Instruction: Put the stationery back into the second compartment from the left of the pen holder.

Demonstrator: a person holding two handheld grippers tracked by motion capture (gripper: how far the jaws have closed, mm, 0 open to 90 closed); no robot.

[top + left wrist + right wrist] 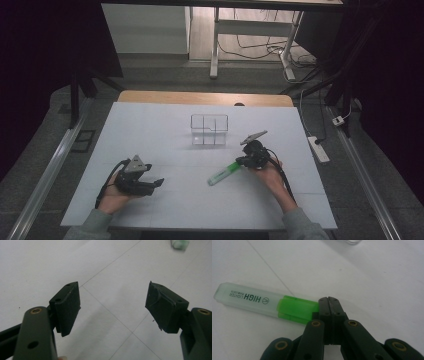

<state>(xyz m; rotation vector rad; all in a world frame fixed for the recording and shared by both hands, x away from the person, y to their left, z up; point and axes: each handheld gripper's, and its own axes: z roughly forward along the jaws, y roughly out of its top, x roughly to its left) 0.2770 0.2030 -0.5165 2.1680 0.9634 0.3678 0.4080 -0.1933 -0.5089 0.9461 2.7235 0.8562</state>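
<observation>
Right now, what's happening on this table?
A person works two handheld claws over a white table. The right claw is shut, with its tips against the green end of a highlighter lying flat on the table; nothing sits between its jaws, so it looks more like nudging than gripping. The left claw is open and empty, held low over bare table. A clear, divided container stands farther back, apart from both.

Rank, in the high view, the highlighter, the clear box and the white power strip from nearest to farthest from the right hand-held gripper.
1. Highlighter: on the table, touching the right hand-held gripper at its left.
2. Clear box: farther up the table, toward the middle.
3. White power strip: on the floor, past the table's right edge.
</observation>
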